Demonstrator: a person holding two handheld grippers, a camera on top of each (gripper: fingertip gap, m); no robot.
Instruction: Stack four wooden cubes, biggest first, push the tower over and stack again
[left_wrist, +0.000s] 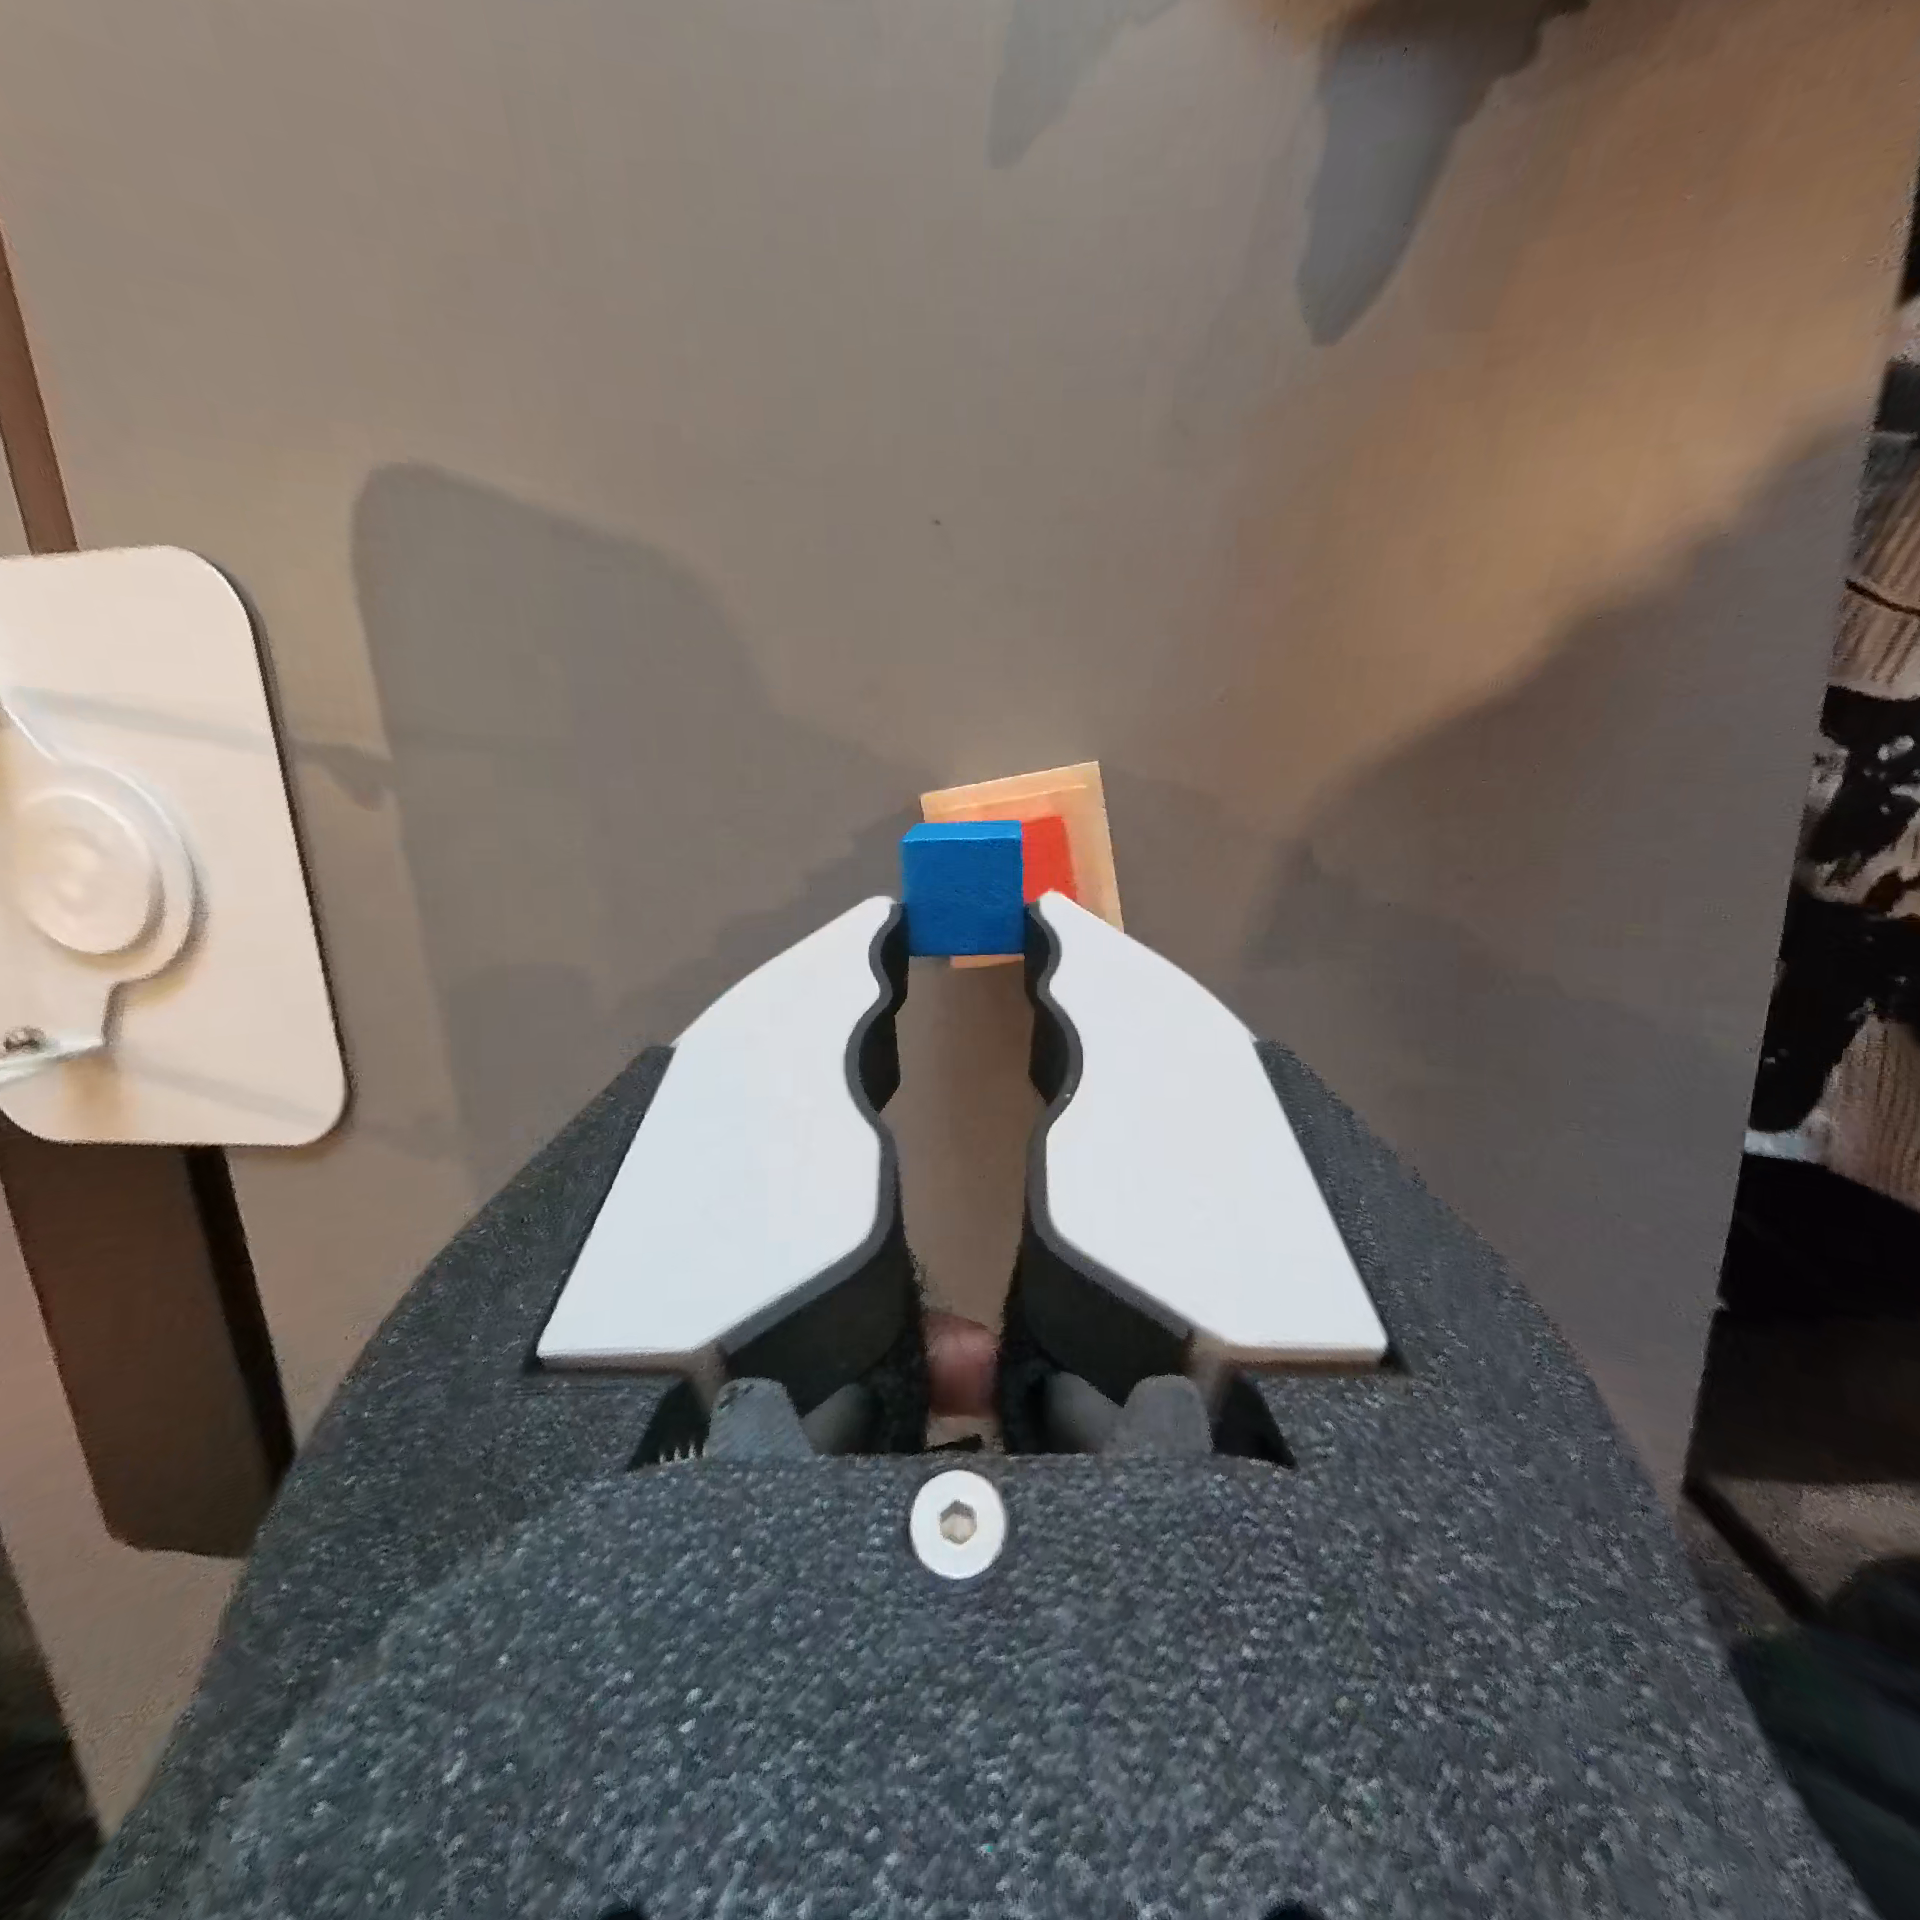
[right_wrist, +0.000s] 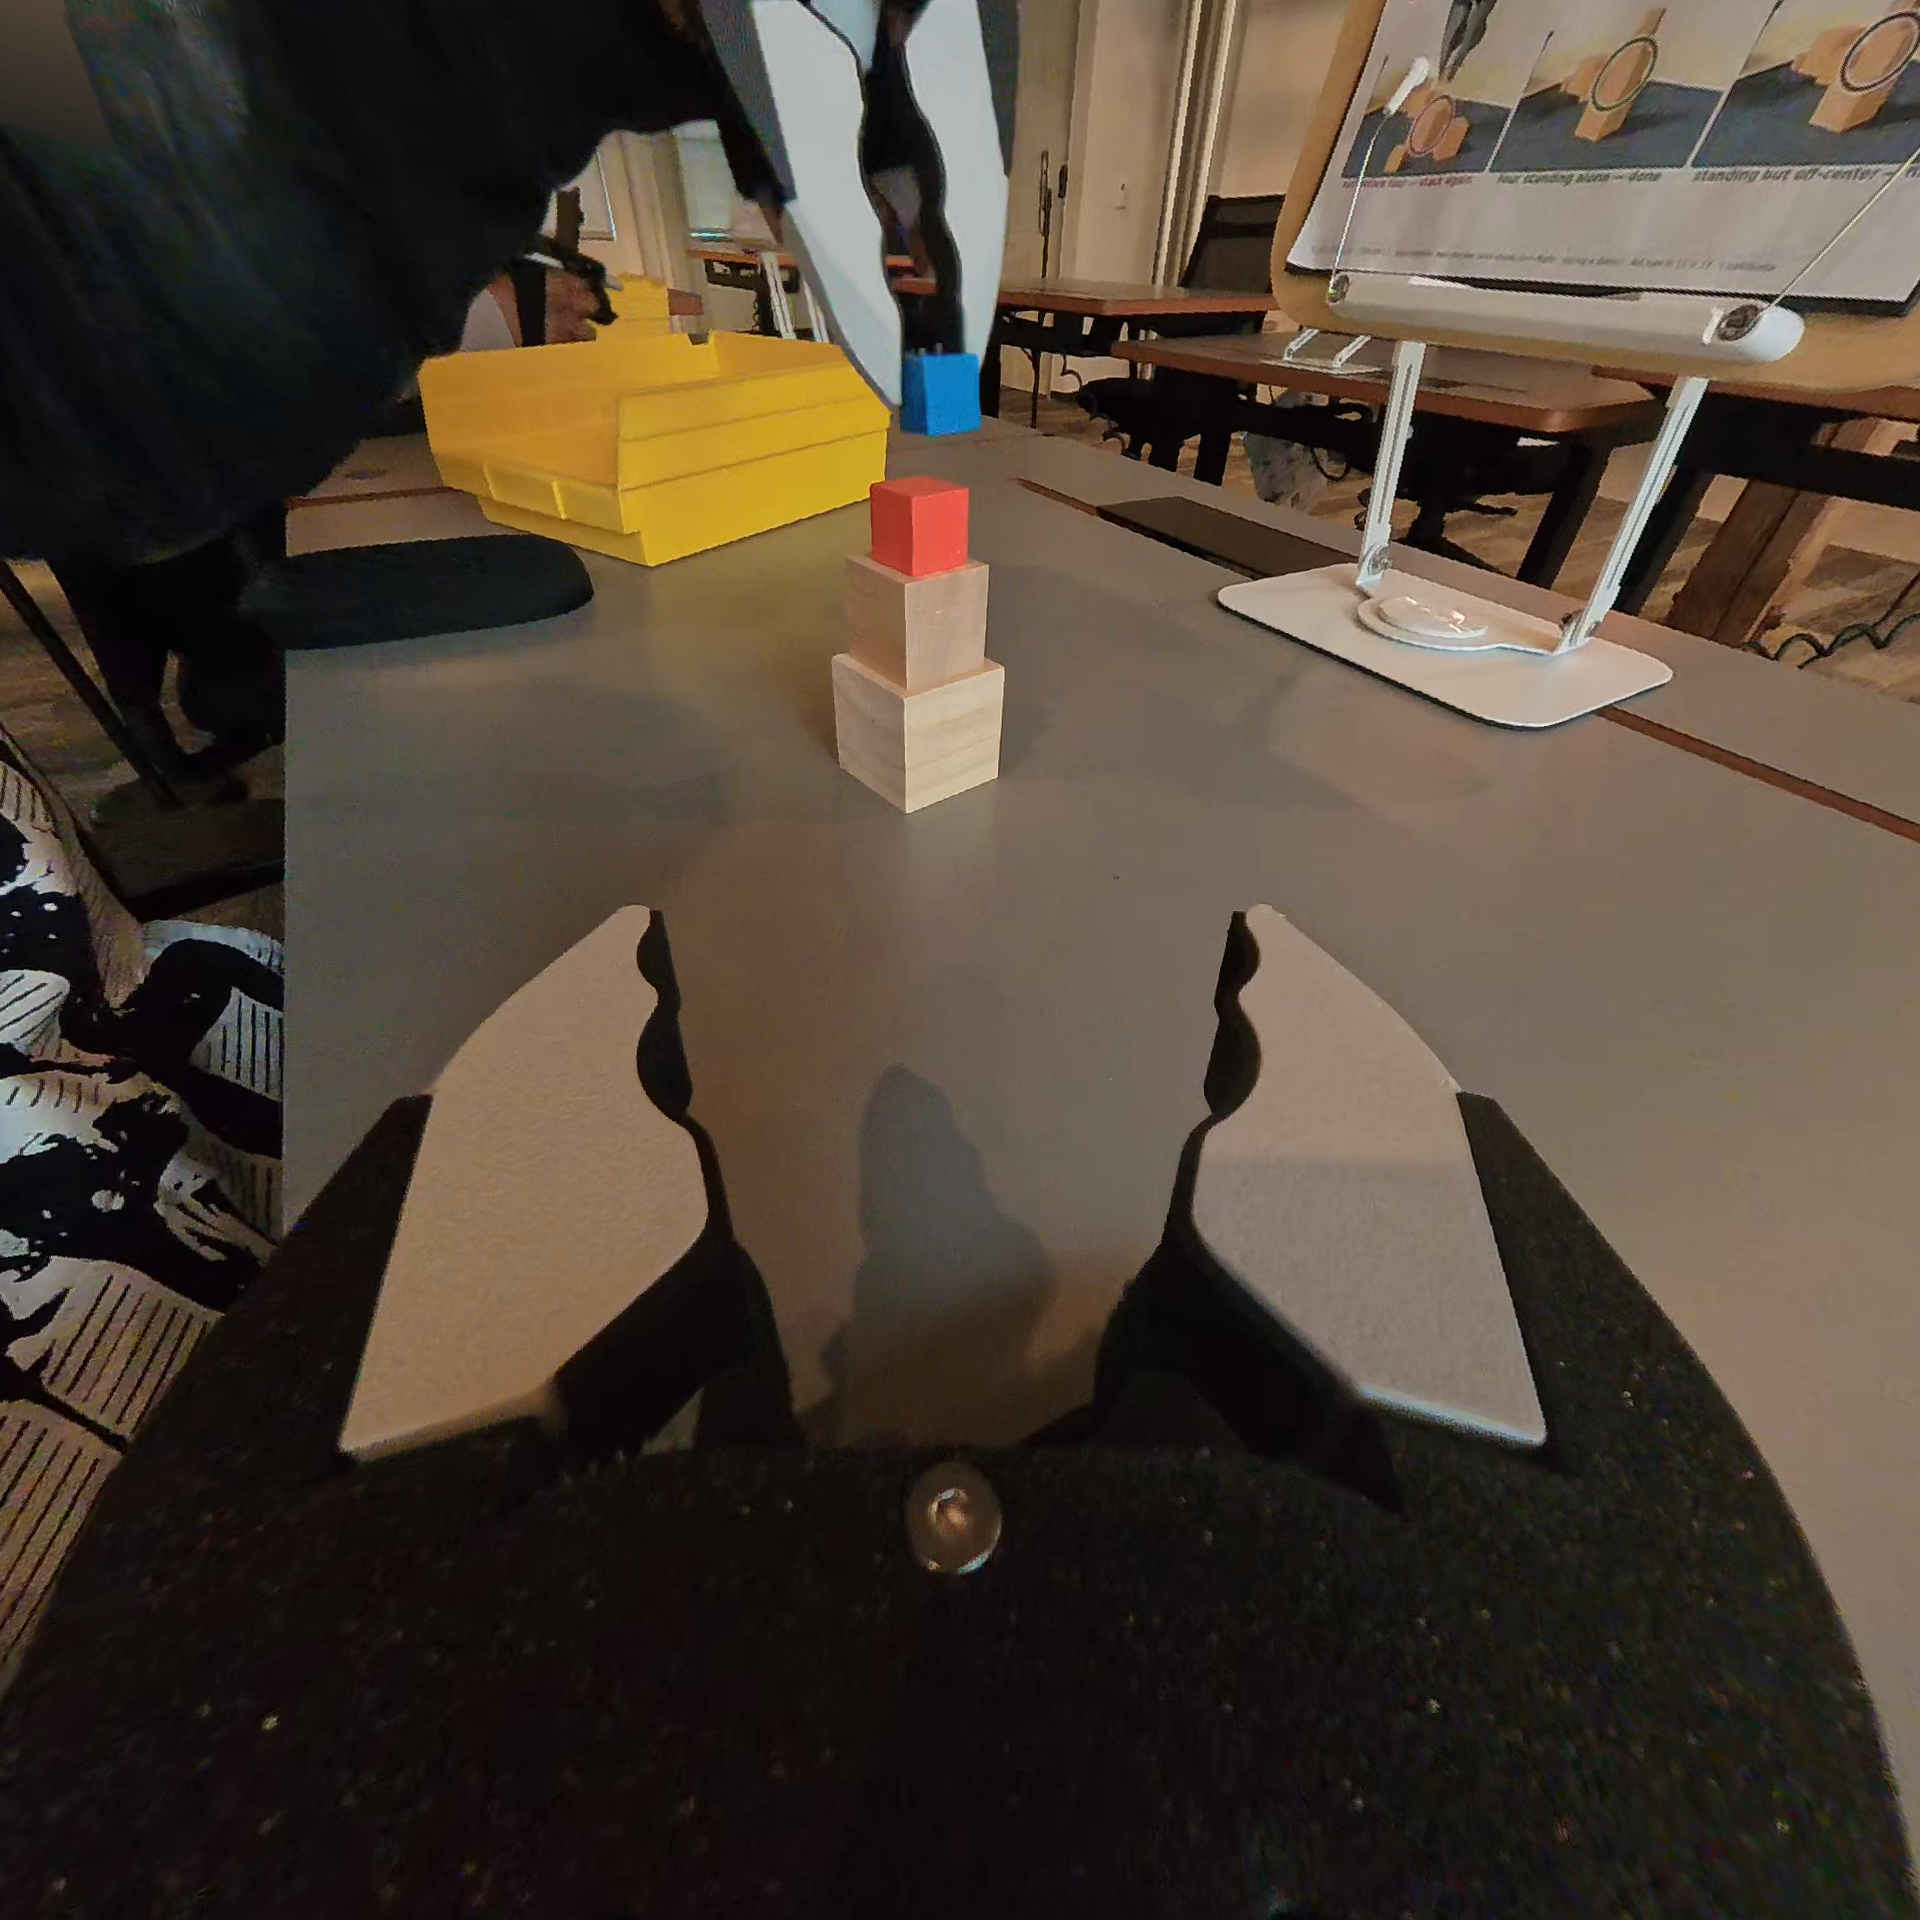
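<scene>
My left gripper is shut on a small blue cube and holds it in the air above the tower, looking straight down. Below it I see the red cube on the plain wooden cubes. In the right wrist view the tower stands mid-table: a large plain cube at the bottom, a smaller plain cube on it, a red cube on top. The left gripper hangs above with the blue cube, clear of the red one. My right gripper is open and empty, low over the table, well short of the tower.
A yellow bin sits at the far left of the grey table. A white document stand with a page stands at the right; its base also shows in the left wrist view. A black pad lies by the left edge.
</scene>
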